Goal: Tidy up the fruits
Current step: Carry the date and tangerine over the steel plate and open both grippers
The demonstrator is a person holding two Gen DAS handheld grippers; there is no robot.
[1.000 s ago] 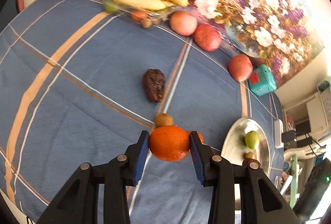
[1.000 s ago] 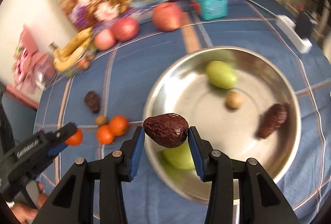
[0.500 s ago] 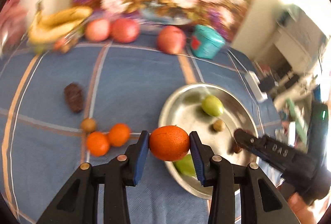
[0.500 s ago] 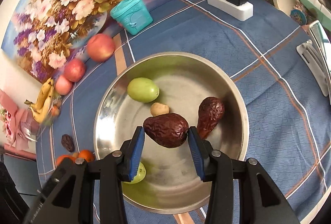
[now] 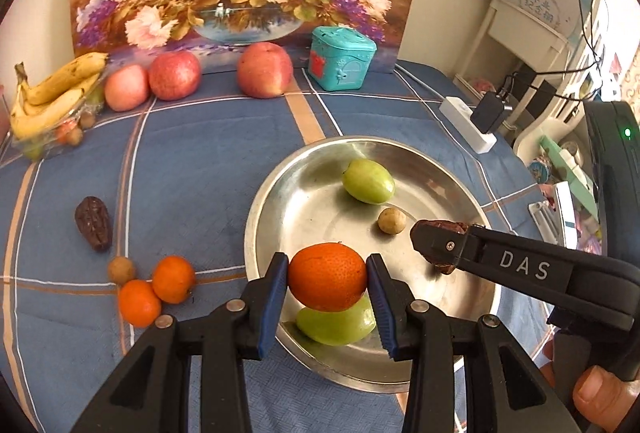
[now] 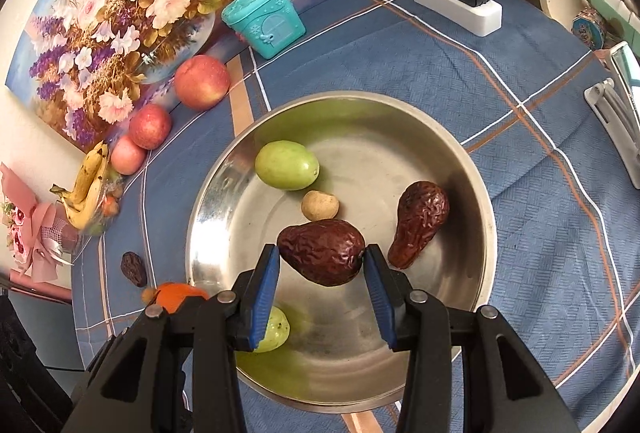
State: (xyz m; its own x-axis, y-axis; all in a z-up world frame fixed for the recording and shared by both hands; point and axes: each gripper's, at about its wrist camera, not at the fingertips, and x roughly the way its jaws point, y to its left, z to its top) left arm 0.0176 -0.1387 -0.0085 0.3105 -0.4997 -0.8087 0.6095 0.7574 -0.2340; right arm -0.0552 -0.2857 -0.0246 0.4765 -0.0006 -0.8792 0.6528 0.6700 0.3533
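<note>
My left gripper (image 5: 327, 283) is shut on an orange (image 5: 327, 276) and holds it over the near rim of the steel bowl (image 5: 272, 193). My right gripper (image 6: 322, 265) is shut on a wrinkled dark date (image 6: 322, 251) above the middle of the bowl (image 6: 400, 105); it also shows in the left wrist view (image 5: 440, 245). In the bowl lie a green fruit (image 6: 286, 165), a small tan fruit (image 6: 319, 205), another date (image 6: 418, 223) and a second green fruit (image 5: 336, 325).
On the blue cloth left of the bowl lie two oranges (image 5: 156, 291), a tan fruit (image 5: 121, 270) and a date (image 5: 93, 222). Apples (image 5: 264, 70), bananas (image 5: 52, 95) and a teal box (image 5: 342, 58) line the back. A power strip (image 6: 456, 3) lies far right.
My left gripper has carried the orange from the cloth to the bowl's near rim. My right gripper has moved the date further in over the bowl's middle.
</note>
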